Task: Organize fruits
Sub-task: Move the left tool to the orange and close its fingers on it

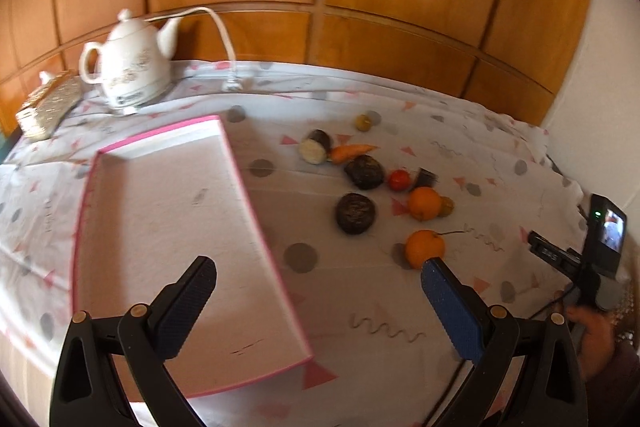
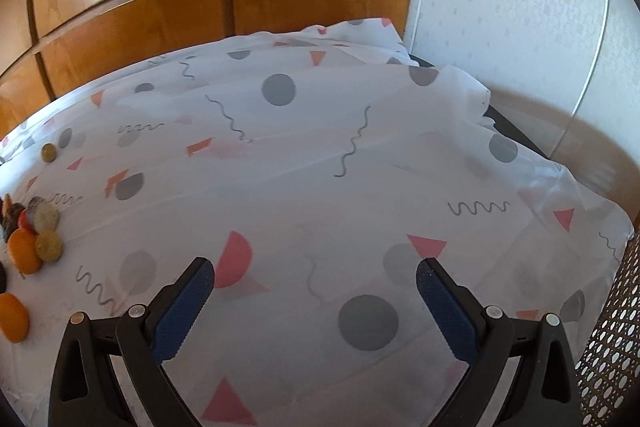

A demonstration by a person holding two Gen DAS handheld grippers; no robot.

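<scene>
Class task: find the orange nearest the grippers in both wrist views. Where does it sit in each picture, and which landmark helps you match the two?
Left wrist view: the nearest orange sits right of centre, just beyond the left gripper.
Right wrist view: the same orange sits at the far left edge, low down.
Shared landmark: the patterned tablecloth, and the second orange.

Pink-rimmed white tray (image 1: 100,163); orange oranges (image 1: 425,247); white tablecloth (image 2: 320,155), grey dots, pink triangles.

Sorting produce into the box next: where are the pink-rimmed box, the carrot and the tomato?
pink-rimmed box (image 1: 168,227): left wrist view, bare floor.
carrot (image 1: 352,151): left wrist view, mid-body.
tomato (image 1: 399,179): left wrist view, centre.
</scene>
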